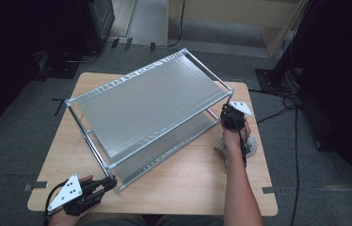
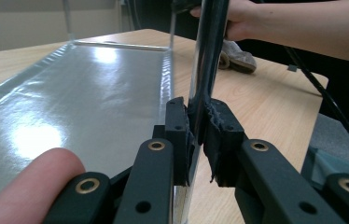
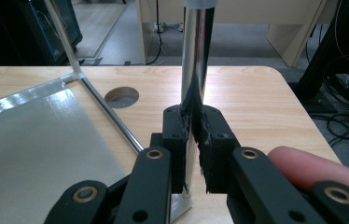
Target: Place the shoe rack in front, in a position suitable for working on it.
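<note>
- Your left gripper (image 1: 109, 182) sits at the near left corner of the wooden table (image 1: 197, 183), and its jaws are clamped on the near corner post (image 2: 205, 70) of the metal rack (image 1: 150, 101).
- In the left gripper view that chrome post rises straight up between the two black pads (image 2: 177, 135), which press it from both sides; your fingertip (image 2: 28, 182) shows at the lower left.
- Your right gripper (image 1: 230, 117) is at the rack's right end, with your right hand (image 1: 234, 136) wrapped around it and your forearm coming in from the bottom edge.
- In the right gripper view its jaws are closed on another upright post (image 3: 196, 56), gripped tight between worn pads (image 3: 212, 144), with the post's foot just beside the lower shelf's corner.
- The rack stands on the table, set at an angle to the table's edges, and takes up most of the top.
- It has two silvery shelves: the upper shelf (image 1: 146, 108) on top and the lower shelf (image 2: 70, 107) resting close to the tabletop.
- A crumpled grey cloth (image 1: 252, 146) lies on the table just beside your right hand, on the side away from the rack.
- A round hole (image 3: 122, 97) in the tabletop shows beyond the lower shelf's rail in the right gripper view.
- A black cable (image 1: 296, 141) trails across the grey floor to the right of the table.
</note>
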{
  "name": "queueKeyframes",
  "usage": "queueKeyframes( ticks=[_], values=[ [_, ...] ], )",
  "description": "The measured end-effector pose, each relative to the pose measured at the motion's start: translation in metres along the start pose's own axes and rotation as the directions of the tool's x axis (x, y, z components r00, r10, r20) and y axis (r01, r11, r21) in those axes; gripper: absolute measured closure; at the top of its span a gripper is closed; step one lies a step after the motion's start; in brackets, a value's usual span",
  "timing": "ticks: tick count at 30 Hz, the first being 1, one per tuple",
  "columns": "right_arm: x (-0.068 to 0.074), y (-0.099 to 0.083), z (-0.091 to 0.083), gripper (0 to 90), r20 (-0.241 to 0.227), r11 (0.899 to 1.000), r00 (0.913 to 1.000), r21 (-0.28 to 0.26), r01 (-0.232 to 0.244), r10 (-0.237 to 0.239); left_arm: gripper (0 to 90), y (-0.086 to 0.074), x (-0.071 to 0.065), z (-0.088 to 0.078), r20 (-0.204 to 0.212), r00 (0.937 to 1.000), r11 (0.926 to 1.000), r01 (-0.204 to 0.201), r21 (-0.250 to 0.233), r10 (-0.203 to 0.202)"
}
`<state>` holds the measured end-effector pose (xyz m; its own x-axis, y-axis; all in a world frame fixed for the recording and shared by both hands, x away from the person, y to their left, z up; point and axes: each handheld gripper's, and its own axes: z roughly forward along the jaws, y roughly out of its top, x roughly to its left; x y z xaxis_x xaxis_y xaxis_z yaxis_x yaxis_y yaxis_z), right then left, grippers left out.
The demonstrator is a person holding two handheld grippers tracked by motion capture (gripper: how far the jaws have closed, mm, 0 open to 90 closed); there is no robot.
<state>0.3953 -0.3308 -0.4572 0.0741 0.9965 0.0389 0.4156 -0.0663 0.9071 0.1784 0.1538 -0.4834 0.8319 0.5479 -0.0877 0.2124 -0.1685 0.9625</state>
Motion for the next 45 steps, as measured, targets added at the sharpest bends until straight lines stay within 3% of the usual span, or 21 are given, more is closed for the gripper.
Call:
queueKeyframes(
  ticks=[8, 13, 14, 16, 18, 19, 21, 22, 28, 30, 33, 39, 40, 41, 45],
  values=[
    [0.011, 0.009, 0.021, 82.5, -0.007, 1.000, 1.0000, 0.001, 0.003, -0.003, 80.3, 0.001, -0.009, 0.008, 0.031, 0.9994, 0.9999, -0.015, 0.001, 0.015],
    [0.013, 0.013, 0.032, 81.7, -0.035, 1.000, 0.9994, -0.010, 0.001, -0.001, 80.3, 0.001, -0.013, 0.015, 0.044, 0.9990, 0.9999, -0.010, -0.001, 0.011],
    [0.012, 0.013, 0.034, 79.7, -0.051, 1.000, 0.9985, -0.005, -0.019, 0.019, 80.4, 0.002, -0.013, 0.016, 0.046, 0.9989, 0.9999, -0.013, 0.000, 0.013],
    [0.011, 0.013, 0.036, 66.1, -0.079, 1.000, 0.9965, 0.010, -0.026, 0.027, 80.5, 0.002, -0.016, 0.020, 0.049, 0.9987, 0.9999, -0.016, -0.002, 0.016],
    [0.010, 0.013, 0.035, 56.0, -0.047, 0.999, 0.9985, 0.023, -0.027, 0.028, 80.5, 0.003, -0.018, 0.024, 0.051, 0.9985, 0.9998, -0.019, -0.002, 0.019],
    [0.009, 0.013, 0.033, 53.8, -0.040, 0.998, 0.9976, 0.025, -0.056, 0.057, 80.5, 0.004, -0.020, 0.027, 0.056, 0.9982, 0.9998, -0.022, -0.001, 0.022],
    [0.010, 0.012, 0.024, 50.1, -0.047, 0.995, 0.9941, 0.009, -0.097, 0.097, 80.6, 0.005, -0.023, 0.032, 0.058, 0.9980, 0.9997, -0.024, -0.003, 0.024],
    [0.011, 0.012, 0.019, 48.7, -0.054, 0.996, 0.9941, 0.008, -0.093, 0.094, 80.6, 0.005, -0.025, 0.035, 0.059, 0.9978, 0.9995, -0.030, -0.002, 0.030],
    [0.033, 0.004, -0.021, 43.0, -0.086, 1.000, 0.9963, 0.004, -0.007, 0.008, 79.3, 0.009, -0.034, 0.055, 0.095, 0.9941, 0.9986, -0.053, -0.003, 0.053],
    [0.040, -0.002, -0.035, 41.6, -0.104, 1.000, 0.9945, 0.005, -0.006, 0.007, 69.6, 0.009, -0.034, 0.056, 0.121, 0.9914, 0.9988, -0.050, -0.005, 0.050],
    [0.050, -0.011, -0.057, 40.0, -0.153, 1.000, 0.9882, 0.006, 0.012, -0.011, 53.9, 0.007, -0.033, 0.051, 0.126, 0.9902, 0.9982, -0.060, -0.007, 0.061],
    [0.071, -0.037, -0.100, 38.1, -0.252, 0.997, 0.9645, -0.024, 0.075, -0.079, 41.7, 0.001, -0.017, 0.028, 0.084, 0.9961, 0.9988, -0.023, -0.043, 0.027],
    [0.077, -0.046, -0.112, 37.2, -0.273, 0.993, 0.9549, -0.037, 0.110, -0.116, 39.8, 0.001, -0.013, 0.025, 0.072, 0.9972, 0.9988, -0.015, -0.047, 0.019],
    [0.077, -0.046, -0.112, 37.2, -0.273, 0.993, 0.9549, -0.037, 0.110, -0.116, 39.8, 0.000, -0.009, 0.022, 0.052, 0.9986, 0.9987, -0.010, -0.050, 0.012],
    [0.085, -0.063, -0.132, 34.9, -0.317, 0.985, 0.9330, -0.070, 0.156, -0.170, 36.3, -0.005, 0.009, 0.013, -0.034, 0.9991, 0.9980, 0.022, -0.059, -0.024]
  ],
)
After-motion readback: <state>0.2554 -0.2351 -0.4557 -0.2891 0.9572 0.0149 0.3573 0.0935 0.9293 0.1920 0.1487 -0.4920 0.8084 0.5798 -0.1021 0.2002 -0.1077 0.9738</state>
